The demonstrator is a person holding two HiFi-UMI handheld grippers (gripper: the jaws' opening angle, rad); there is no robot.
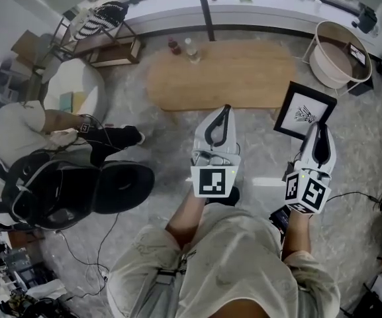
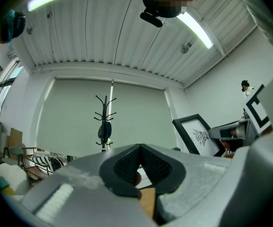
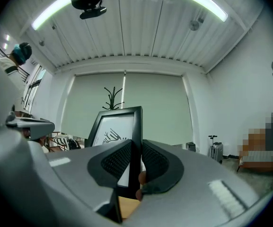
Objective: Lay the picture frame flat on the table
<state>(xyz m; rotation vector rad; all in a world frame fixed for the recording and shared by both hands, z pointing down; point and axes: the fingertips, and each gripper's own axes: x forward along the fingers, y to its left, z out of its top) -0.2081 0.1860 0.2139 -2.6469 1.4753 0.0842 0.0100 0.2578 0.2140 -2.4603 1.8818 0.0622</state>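
Note:
The black picture frame (image 1: 304, 109) with a white print is held upright, off the table, over the floor by the wooden oval table's (image 1: 243, 78) right end. My right gripper (image 1: 320, 126) is shut on its edge. In the right gripper view the frame (image 3: 115, 126) stands on edge between the pads, gripper (image 3: 135, 145) clamped on its right bar. My left gripper (image 1: 226, 108) hovers at the table's near edge, shut, with nothing in it. In the left gripper view its jaws (image 2: 140, 148) meet at the tips, and the frame (image 2: 198, 135) shows to the right.
Two bottles (image 1: 192, 50) stand at the table's far edge. A white round basket stand (image 1: 339, 52) is at the right rear. A seated person (image 1: 18, 134) and a black bag (image 1: 65, 184) are on the left. A rack with a striped cushion (image 1: 101, 18) is beyond.

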